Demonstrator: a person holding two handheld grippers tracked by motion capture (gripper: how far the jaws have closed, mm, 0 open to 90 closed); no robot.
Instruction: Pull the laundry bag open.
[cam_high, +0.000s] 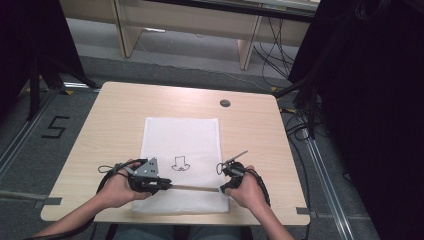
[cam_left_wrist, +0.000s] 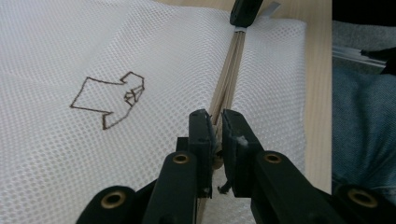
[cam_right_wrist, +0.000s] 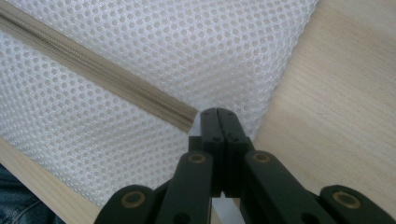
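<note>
Left tool (cam_left_wrist: 215, 122) clenched on zipper (cam_left_wrist: 227, 79), right tool (cam_right_wrist: 218, 114) on mesh laundry bag (cam_right_wrist: 187, 46) corner; limp, light, grip zipper ends.

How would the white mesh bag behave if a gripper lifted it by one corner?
The mesh bag would probably droop: its open-weave fabric lies limp and flat on the table. It looks light. The zipper is likely the only stiffer line.
</note>
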